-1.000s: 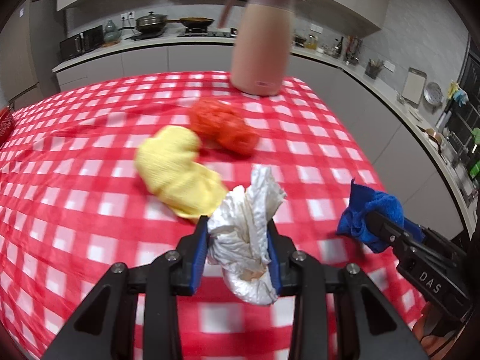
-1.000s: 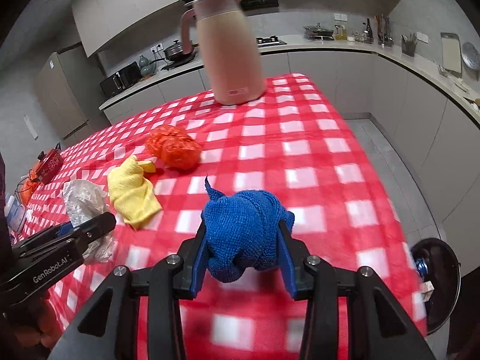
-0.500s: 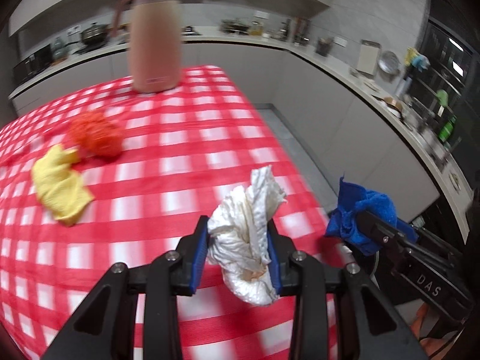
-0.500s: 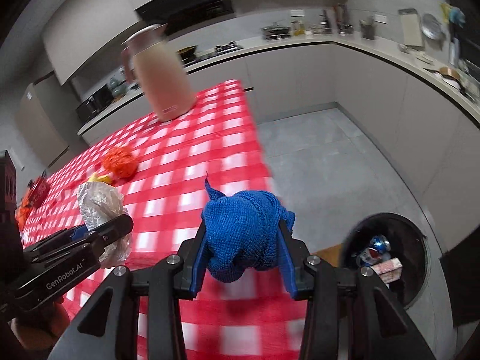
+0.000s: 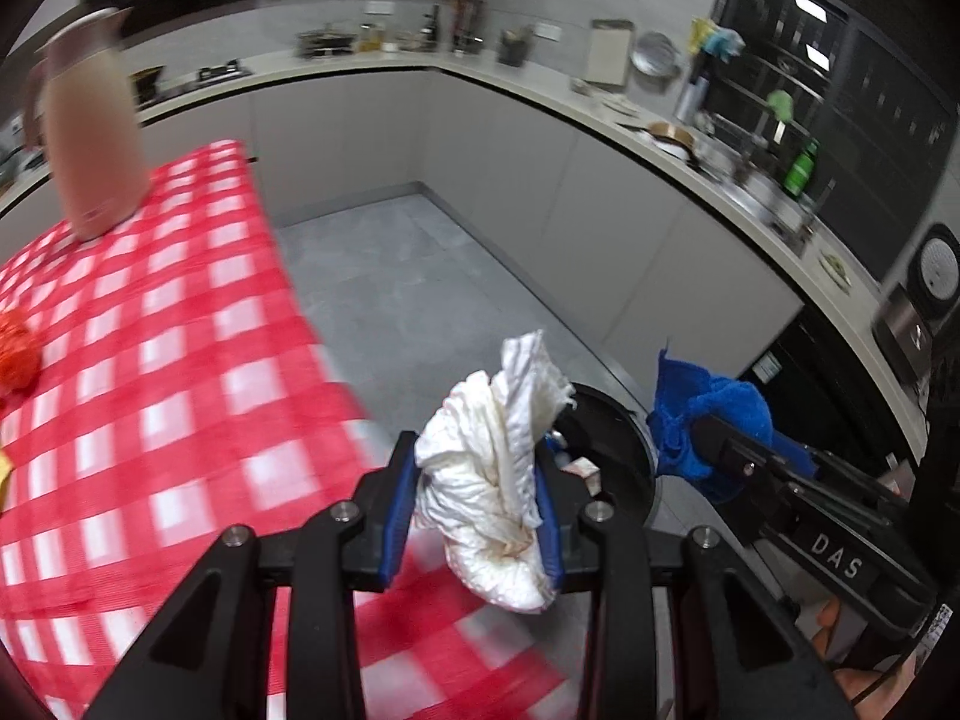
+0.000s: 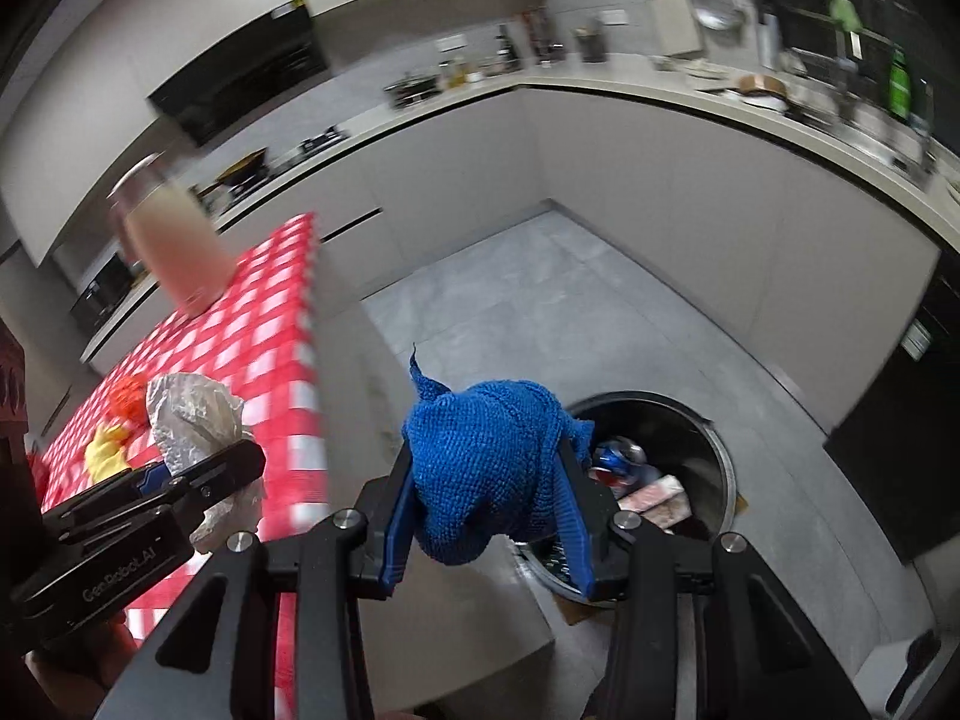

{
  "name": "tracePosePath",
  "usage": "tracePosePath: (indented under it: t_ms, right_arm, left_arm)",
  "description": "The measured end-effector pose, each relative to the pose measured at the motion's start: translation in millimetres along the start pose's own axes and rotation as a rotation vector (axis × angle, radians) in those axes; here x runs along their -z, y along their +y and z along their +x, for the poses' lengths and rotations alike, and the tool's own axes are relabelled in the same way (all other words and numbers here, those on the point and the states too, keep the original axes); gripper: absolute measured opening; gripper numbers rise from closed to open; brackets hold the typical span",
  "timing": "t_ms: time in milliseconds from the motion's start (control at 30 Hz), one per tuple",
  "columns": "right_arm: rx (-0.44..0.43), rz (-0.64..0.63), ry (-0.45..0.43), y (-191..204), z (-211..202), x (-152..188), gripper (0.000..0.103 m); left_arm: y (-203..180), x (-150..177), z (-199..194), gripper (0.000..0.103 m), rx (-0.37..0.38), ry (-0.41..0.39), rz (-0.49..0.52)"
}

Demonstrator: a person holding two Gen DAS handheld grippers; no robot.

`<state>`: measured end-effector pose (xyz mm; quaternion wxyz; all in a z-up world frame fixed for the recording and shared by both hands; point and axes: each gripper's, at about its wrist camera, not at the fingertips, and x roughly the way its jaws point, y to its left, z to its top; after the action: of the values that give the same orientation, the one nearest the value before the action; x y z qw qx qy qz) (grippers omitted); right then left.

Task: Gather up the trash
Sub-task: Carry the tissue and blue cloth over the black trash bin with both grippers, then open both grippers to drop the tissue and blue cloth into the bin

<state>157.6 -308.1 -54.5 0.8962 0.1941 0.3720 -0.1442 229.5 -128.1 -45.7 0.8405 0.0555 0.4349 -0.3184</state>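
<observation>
Left gripper (image 5: 477, 501) is clamped on a crumpled white wad (image 5: 498, 474), squeezed between the blue pads (image 5: 401, 504); the wad sticks up above the fingertips and bulges out below them. Right gripper (image 6: 489, 495) is clamped on a blue cloth (image 6: 486, 468), bunched between its pads (image 6: 569, 510), one corner poking up, the bulk draped over the fingers.

Both grippers are held off the table edge, over grey floor (image 6: 540, 300), side by side and near each other, angled down. Seen from the left wrist, the right gripper with its cloth (image 5: 708, 420) sits just right of the wad. Seen from the right wrist, the left gripper with its wad (image 6: 192, 420) sits lower left, in front of the table.

A round black bin (image 6: 714, 450) stands on the floor just beyond the tips, open, with a can (image 6: 618, 459) and other scraps inside. The blue cloth overlaps the bin's left rim in the right wrist view; in the left wrist view the wad covers the bin's (image 5: 624, 438) left side.

The table (image 5: 150, 360), in a red-white check cloth, lies left. On it are a pink jug (image 5: 90, 126) at the far end, an orange lump (image 5: 15, 348) and a yellow rag (image 6: 105, 450). All blurred.
</observation>
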Motion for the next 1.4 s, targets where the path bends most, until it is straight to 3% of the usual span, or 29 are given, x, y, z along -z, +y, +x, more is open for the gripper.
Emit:
tracePosePath:
  t_ms: [367,867,1033,1100,1200,1400]
  right_arm:
    - [0.055,0.079,0.038,-80,8,3,0.044]
    - [-0.014,0.034,0.173,-128,99,-11,0.045]
    - [-0.037,0.029,0.212,-143,119,-10,0.051]
    - [-0.042,0.042,0.225,-148,125,-10,0.061]
    - [-0.04,0.058,0.214,-155,124,-12,0.061]
    - [-0.021,0.065,0.139,-154,102,-29,0.061]
  left_arm:
    - [-50,0,46,0.037,0.044,0.085,0.033]
    - [-78,13,119,0.037,-0.061,0.225,-0.057]
    - [-79,17,139,0.04,-0.091,0.287,-0.089]
    - [-80,18,144,0.052,-0.106,0.308,-0.099]
    - [-81,16,142,0.057,-0.115,0.298,-0.108]
    - [-81,-1,112,0.057,-0.113,0.211,-0.106]
